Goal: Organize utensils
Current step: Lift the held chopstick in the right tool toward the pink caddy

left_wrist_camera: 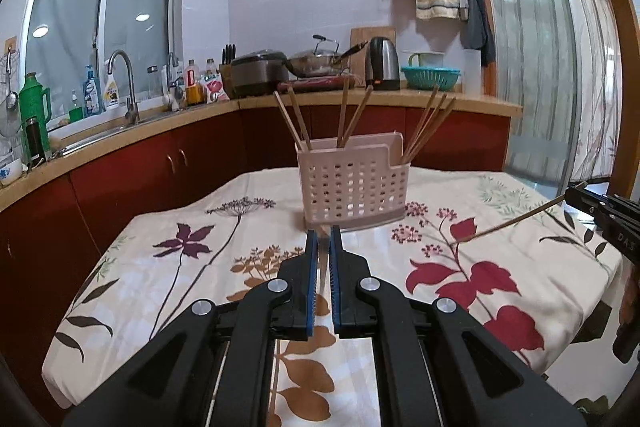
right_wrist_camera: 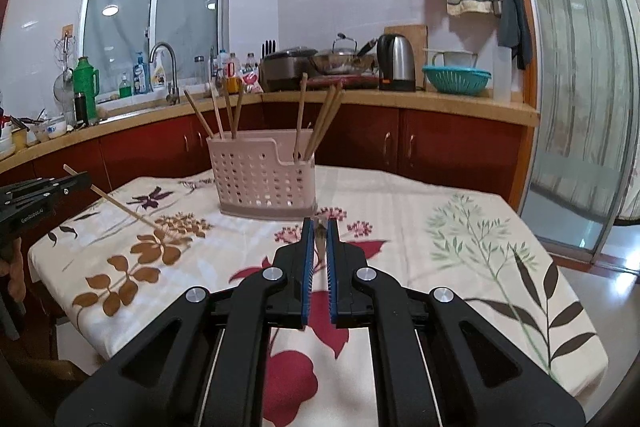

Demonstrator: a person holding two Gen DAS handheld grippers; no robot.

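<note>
A pink perforated utensil holder [left_wrist_camera: 354, 183] stands on the floral tablecloth, with several wooden chopsticks [left_wrist_camera: 428, 125] upright in it; it also shows in the right wrist view [right_wrist_camera: 264, 175]. My left gripper [left_wrist_camera: 324, 233] is shut on a chopstick, seen edge-on here; in the right wrist view that chopstick [right_wrist_camera: 120, 205] slants down to the cloth. My right gripper [right_wrist_camera: 319, 225] is shut on another chopstick, which shows in the left wrist view [left_wrist_camera: 516, 221] slanting down left. Both grippers are in front of the holder.
The table [left_wrist_camera: 168, 291] has a floral cloth and drops off at its edges. Behind it runs a red-fronted kitchen counter [left_wrist_camera: 360, 101] with a sink, bottles, rice cooker, wok, kettle and teal basket. A glass sliding door [right_wrist_camera: 576, 87] is at the right.
</note>
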